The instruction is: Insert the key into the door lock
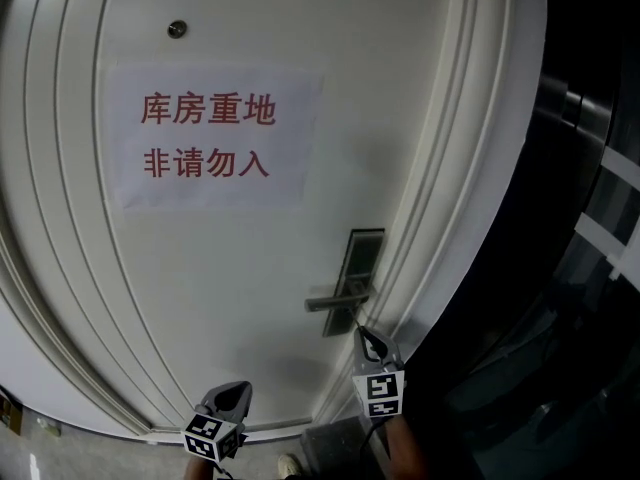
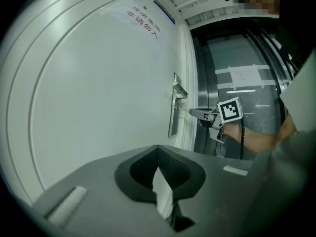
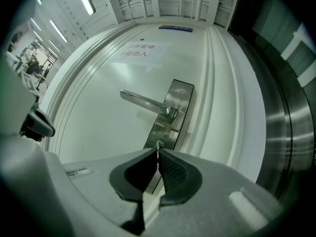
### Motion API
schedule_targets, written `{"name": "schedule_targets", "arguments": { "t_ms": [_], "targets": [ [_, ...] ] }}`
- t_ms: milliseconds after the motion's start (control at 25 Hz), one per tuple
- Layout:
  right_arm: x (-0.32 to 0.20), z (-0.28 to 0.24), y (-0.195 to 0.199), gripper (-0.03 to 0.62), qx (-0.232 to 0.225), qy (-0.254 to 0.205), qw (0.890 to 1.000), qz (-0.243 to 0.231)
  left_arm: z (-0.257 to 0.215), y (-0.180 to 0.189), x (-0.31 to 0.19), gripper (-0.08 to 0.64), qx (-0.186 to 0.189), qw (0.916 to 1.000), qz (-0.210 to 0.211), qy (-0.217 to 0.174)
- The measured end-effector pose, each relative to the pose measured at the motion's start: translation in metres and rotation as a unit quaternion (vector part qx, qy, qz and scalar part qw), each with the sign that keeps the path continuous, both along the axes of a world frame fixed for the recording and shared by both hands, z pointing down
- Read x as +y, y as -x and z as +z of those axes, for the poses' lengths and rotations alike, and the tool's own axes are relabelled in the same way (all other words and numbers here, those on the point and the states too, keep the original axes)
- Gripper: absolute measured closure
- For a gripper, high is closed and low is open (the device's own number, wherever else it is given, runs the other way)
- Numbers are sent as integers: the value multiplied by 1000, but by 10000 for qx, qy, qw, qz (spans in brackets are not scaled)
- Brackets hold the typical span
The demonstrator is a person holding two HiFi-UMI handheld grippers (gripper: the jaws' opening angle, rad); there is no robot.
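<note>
A white door [image 1: 250,278] carries a steel lock plate [image 1: 358,263] with a lever handle [image 1: 335,300]. In the right gripper view the keyhole [image 3: 159,144] sits low on the lock plate [image 3: 170,113], under the handle [image 3: 145,102]. My right gripper [image 3: 158,153] is shut on a thin key [image 3: 158,155], seen edge-on at the fingertips. The key's tip is just in front of the keyhole. In the head view the right gripper [image 1: 360,332] points at the plate's lower end. My left gripper [image 1: 243,386] hangs lower left, shut and holding nothing, away from the lock.
A paper sign [image 1: 210,136] with red characters is taped high on the door, with a peephole [image 1: 177,30] above it. The ribbed white door frame [image 1: 445,208] runs along the right of the lock. Beyond it is a dark steel panel [image 3: 281,132].
</note>
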State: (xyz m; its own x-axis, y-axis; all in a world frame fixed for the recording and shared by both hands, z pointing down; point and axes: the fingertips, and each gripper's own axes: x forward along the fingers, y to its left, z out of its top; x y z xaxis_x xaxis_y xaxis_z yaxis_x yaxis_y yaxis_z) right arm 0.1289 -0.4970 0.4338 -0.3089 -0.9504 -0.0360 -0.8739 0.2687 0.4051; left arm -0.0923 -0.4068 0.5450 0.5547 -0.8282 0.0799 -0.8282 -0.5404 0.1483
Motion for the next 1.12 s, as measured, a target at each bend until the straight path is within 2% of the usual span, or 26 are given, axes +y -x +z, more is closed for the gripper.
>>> {"name": "schedule_targets", "arguments": {
  "t_ms": [360,480,840,1120],
  "targets": [
    [-8,3,0,581,68,78,9999,-7,6,2,-4,557,54,9999,-75,79],
    [-11,3,0,581,268,55,9996,51,7,1,-4,557,48,9999,-74,89],
    [-12,5,4,581,1294,-92,9913,232,11,-2,-2,557,44,9999,-70,133],
    [-13,7,4,581,2581,-360,9638,560,12,-3,0,557,26,9999,-46,145]
  ]
}}
